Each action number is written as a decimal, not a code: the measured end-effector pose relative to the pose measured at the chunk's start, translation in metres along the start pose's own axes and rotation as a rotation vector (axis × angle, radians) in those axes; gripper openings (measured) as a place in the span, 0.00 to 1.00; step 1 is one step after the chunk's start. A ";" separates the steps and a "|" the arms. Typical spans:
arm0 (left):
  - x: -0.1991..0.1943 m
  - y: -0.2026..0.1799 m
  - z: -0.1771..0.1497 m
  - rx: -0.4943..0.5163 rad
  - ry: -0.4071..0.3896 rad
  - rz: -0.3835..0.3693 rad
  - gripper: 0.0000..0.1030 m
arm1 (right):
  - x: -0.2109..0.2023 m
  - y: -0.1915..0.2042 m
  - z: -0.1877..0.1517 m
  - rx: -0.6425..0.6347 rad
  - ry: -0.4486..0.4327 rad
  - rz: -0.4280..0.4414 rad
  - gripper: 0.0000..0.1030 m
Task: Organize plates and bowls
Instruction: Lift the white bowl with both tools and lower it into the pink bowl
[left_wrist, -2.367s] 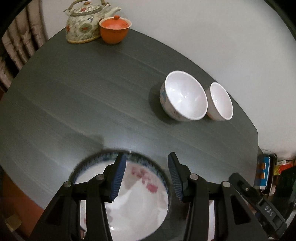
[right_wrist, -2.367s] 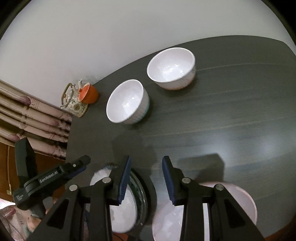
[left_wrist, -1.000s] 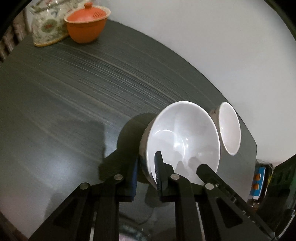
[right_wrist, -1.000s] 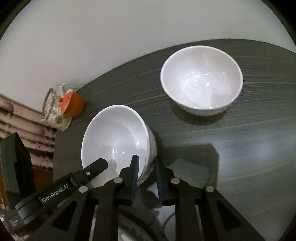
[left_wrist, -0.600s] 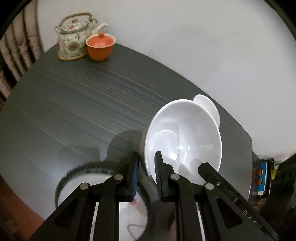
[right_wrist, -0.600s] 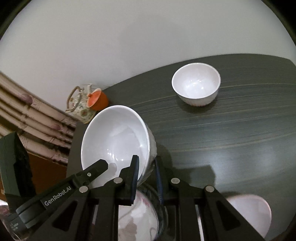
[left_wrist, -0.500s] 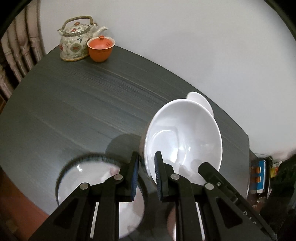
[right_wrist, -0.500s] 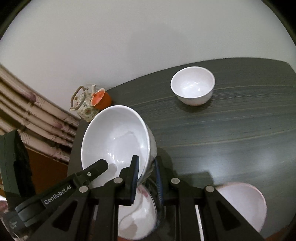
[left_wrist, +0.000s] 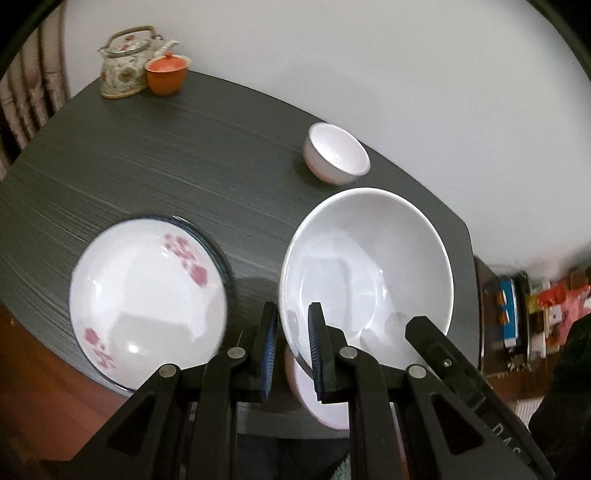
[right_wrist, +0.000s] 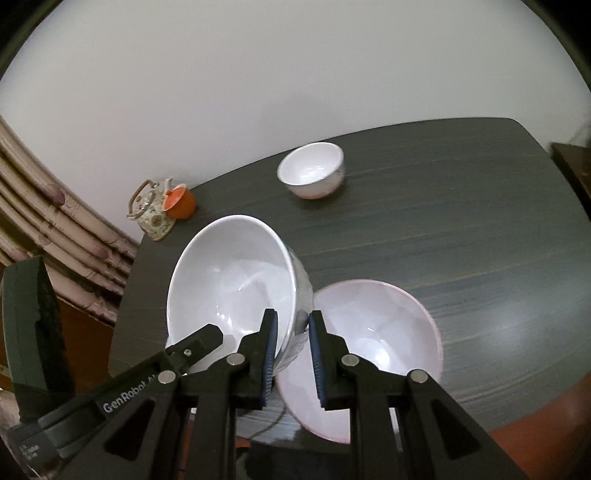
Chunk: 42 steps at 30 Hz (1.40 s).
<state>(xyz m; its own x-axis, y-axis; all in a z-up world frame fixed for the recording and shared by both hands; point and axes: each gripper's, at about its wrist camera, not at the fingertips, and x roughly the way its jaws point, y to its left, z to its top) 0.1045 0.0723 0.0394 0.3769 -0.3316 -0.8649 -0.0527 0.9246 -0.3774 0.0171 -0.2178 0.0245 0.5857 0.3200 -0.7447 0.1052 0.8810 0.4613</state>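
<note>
Both grippers hold one large white bowl by its rim, lifted above the dark table. My left gripper is shut on the bowl's left rim. My right gripper is shut on the right rim of the same bowl. Beneath and right of it a pale pink bowl sits on the table; it also shows in the left wrist view. A flowered plate on a blue-rimmed plate lies at the left. A small white bowl stands further back, also seen in the right wrist view.
A patterned teapot and an orange lidded cup stand at the table's far corner near the wall. The table's front edge runs close below the plates. Shelves with clutter lie off the right side.
Both grippers closed on the large white bowl's rim, lifted it off the table and carried it back toward the near edge, over the pink bowl. The small bowl stayed put.
</note>
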 end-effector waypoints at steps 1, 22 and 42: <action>0.003 -0.004 -0.003 0.010 0.009 0.003 0.13 | -0.002 -0.002 -0.003 -0.002 -0.002 -0.006 0.18; 0.052 -0.037 -0.028 0.090 0.146 0.059 0.14 | 0.018 -0.052 -0.028 0.102 0.078 -0.047 0.18; 0.079 -0.047 -0.030 0.146 0.174 0.165 0.14 | 0.054 -0.067 -0.027 0.114 0.166 -0.071 0.18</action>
<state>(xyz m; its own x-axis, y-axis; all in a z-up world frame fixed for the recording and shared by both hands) 0.1088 -0.0031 -0.0215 0.2091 -0.1903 -0.9592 0.0381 0.9817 -0.1864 0.0202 -0.2501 -0.0598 0.4342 0.3197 -0.8422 0.2374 0.8612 0.4494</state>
